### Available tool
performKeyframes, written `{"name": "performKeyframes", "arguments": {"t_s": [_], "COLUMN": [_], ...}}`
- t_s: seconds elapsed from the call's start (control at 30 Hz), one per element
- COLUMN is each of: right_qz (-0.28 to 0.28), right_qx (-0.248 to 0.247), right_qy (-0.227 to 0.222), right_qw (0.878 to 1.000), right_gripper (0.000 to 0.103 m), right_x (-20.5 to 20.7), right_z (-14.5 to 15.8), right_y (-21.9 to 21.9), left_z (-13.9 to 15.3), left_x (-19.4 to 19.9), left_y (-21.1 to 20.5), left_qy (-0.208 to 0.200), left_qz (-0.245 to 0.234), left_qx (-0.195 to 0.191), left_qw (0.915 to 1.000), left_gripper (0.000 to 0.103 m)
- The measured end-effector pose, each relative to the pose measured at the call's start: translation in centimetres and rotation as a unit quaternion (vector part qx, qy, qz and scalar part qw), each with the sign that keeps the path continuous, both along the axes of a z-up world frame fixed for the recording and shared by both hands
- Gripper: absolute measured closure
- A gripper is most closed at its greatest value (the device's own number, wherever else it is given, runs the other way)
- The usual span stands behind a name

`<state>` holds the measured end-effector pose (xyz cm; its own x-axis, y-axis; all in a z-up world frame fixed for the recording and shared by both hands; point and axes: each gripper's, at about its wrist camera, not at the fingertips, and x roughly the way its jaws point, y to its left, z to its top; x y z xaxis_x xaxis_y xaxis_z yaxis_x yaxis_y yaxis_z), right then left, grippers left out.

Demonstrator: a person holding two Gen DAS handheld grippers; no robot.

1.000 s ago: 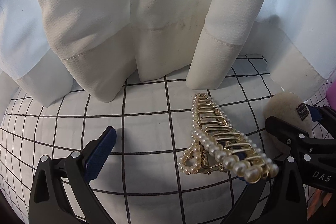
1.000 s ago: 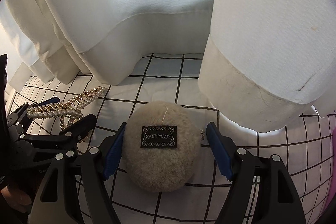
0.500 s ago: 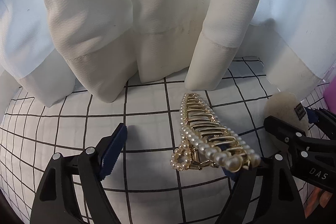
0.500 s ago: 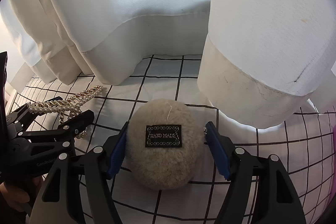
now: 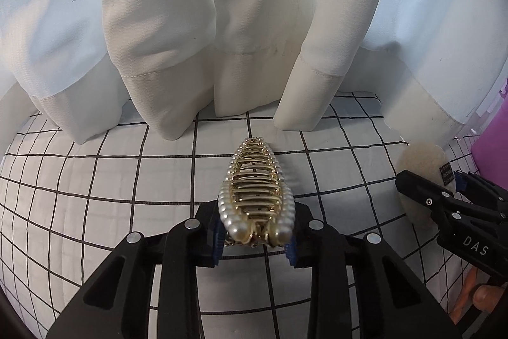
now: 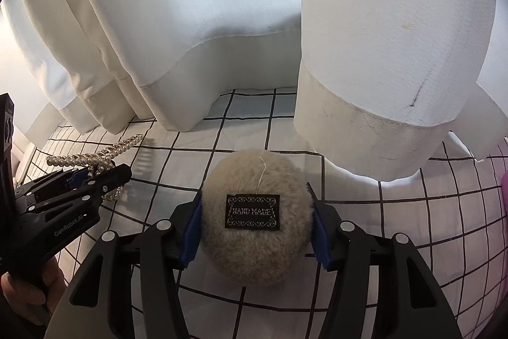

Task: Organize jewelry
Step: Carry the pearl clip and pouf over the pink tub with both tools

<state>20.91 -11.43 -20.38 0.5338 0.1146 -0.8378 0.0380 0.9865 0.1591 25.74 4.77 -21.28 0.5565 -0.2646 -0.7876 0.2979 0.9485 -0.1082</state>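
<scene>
A gold hair claw edged with pearls (image 5: 255, 183) lies lengthwise over the white grid-pattern cloth (image 5: 127, 173). My left gripper (image 5: 255, 239) is shut on its near end, a blue pad on each side. The claw also shows in the right wrist view (image 6: 95, 159), held in the left gripper (image 6: 95, 177). A round beige fluffy pouch with a black "HAND MADE" label (image 6: 254, 231) sits between the fingers of my right gripper (image 6: 254, 232), whose blue pads press its sides. The pouch (image 5: 422, 161) and the right gripper (image 5: 451, 199) show at the right of the left wrist view.
White curtains (image 5: 241, 21) hang down to the cloth just behind both objects; they fill the back of the right wrist view too (image 6: 222, 21). A purple object (image 5: 492, 142) stands at the far right edge. A hand (image 6: 25, 291) holds the left gripper.
My left gripper has closed from wide open onto the pearl claw, which has turned to lie straight between the fingers. My right gripper has narrowed onto the fluffy pouch.
</scene>
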Motion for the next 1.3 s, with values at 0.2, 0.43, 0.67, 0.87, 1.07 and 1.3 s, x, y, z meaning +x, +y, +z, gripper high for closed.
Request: {"name": "performKeyframes", "arguments": {"t_s": [0.2,0.43,0.67,0.87,1.07,1.3], "right_qz": [-0.001,0.001,-0.001,-0.026,-0.082,-0.165], "right_qx": [0.014,0.024,0.015,-0.005,-0.032,-0.064], "right_qy": [-0.004,-0.010,-0.036,-0.076,-0.121,-0.156], "right_qw": [1.000,1.000,0.999,0.997,0.989,0.972], "right_gripper": [0.048,0.048,0.048,0.048,0.048,0.048], "right_x": [-2.4,-6.2,-11.0,-14.8,-19.1,-24.8], "right_z": [1.4,4.1,9.6,15.5,21.3,26.0], "right_y": [0.2,0.3,-1.7,-5.5,-11.7,-21.1], "left_z": [1.6,4.3,8.3,12.7,17.6,22.2], "left_x": [-3.5,-8.5,-12.4,-14.3,-16.8,-19.6], "left_y": [2.7,2.8,-0.4,-5.0,-11.1,-21.4], "left_qy": [-0.012,-0.016,-0.038,-0.068,-0.099,-0.123], "left_qz": [0.005,-0.016,-0.033,-0.062,-0.111,-0.183], "left_qx": [0.003,0.009,0.009,-0.013,-0.036,-0.075], "left_qw": [0.9999,0.9997,0.9987,0.9957,0.9882,0.9725], "left_gripper": [0.075,0.075,0.075,0.075,0.075,0.075]}}
